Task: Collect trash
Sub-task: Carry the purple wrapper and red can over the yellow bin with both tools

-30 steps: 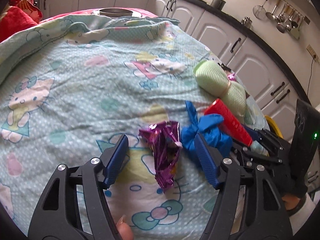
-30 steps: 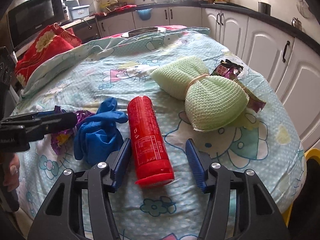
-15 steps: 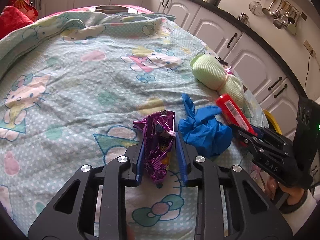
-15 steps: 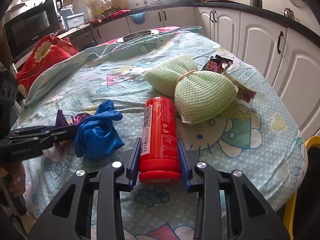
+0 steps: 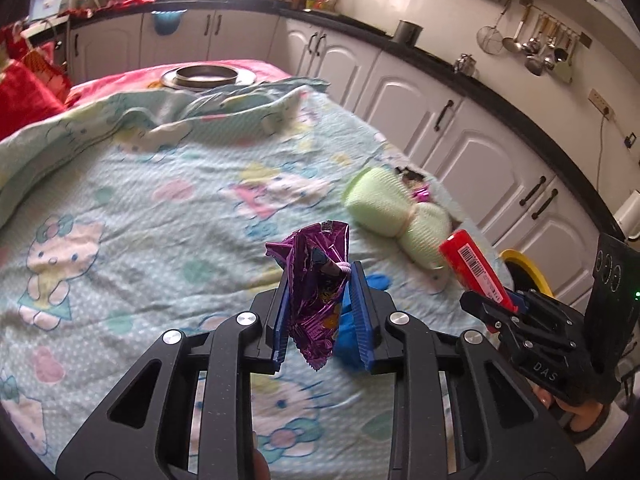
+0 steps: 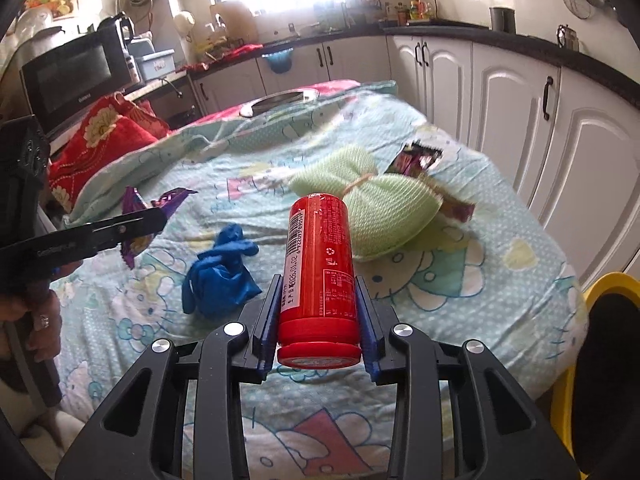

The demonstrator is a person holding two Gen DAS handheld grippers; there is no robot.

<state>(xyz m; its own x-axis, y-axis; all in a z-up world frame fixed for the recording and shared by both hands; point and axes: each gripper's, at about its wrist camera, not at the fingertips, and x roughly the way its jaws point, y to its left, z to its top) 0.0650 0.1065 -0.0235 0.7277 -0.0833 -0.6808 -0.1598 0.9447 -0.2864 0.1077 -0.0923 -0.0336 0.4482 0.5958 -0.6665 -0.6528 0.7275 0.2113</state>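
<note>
Above a table draped in a cartoon-cat cloth (image 5: 120, 208), the left gripper (image 5: 320, 312) is clamping a crumpled purple wrapper (image 5: 318, 280) between its fingers, while the right gripper (image 6: 318, 316) is squeezing a red can (image 6: 318, 268). A blue glove (image 6: 220, 276) is lying on the cloth between them, near a green mesh bundle (image 6: 372, 208).

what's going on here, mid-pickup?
Yes. The left gripper is shut on a purple foil wrapper, lifted off the bedsheet-covered table. The right gripper is shut on a red canister, also raised. A blue glove, green mesh bundle and another wrapper remain down.
</note>
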